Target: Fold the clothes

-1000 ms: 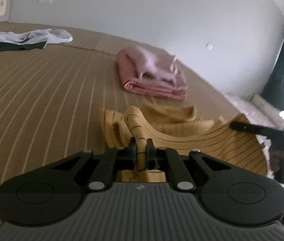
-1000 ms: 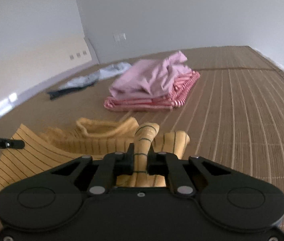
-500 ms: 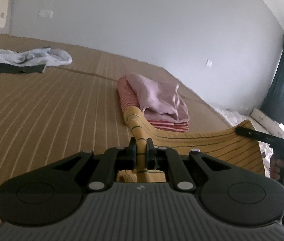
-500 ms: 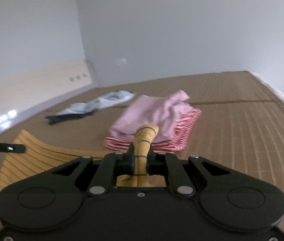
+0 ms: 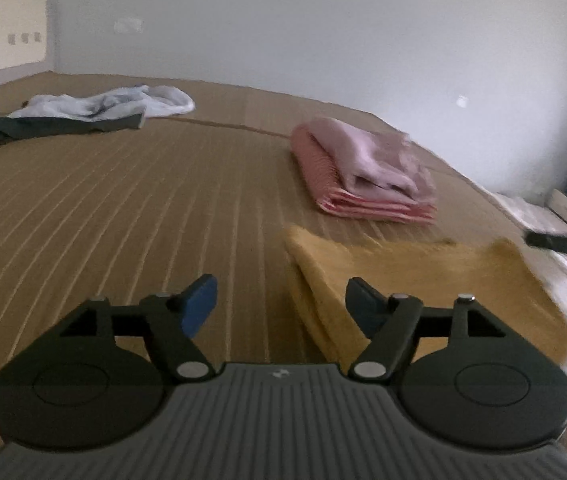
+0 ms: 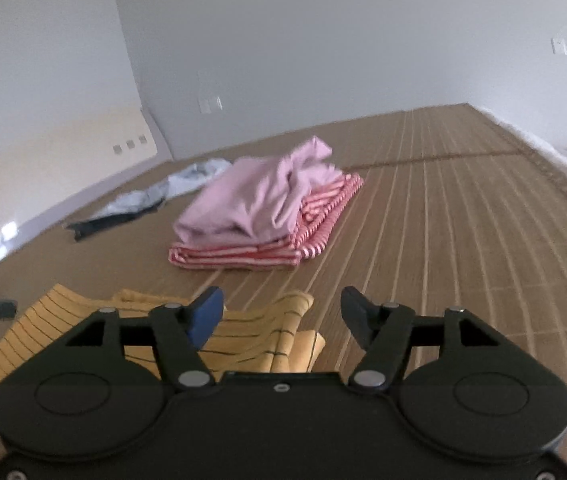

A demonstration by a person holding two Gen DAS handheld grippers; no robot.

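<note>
A: Yellow striped garment (image 6: 251,336) – where vs the claws?
B: Flat on the woven mat (image 5: 123,220), nearest thing to both. Right gripper (image 6: 281,314) is spread wide, holding nothing; cloth lies under & left of its left finger, folded edge reaching approx. the gap's centre.
A: And the left gripper (image 5: 281,302)?
B: Also released, fingers wide apart. Garment (image 5: 423,280) sits right of centre, under its right finger, blurred in that view. Can't tell if either claw touches the fabric.
A: Beyond that?
B: Folded stack just past it: pink garment (image 6: 259,200) on top of red-white striped garment (image 6: 315,224). Further back, near the wall, a light blue garment (image 5: 111,104) crumpled w/ a dark garment (image 5: 59,126) beside it.
</note>
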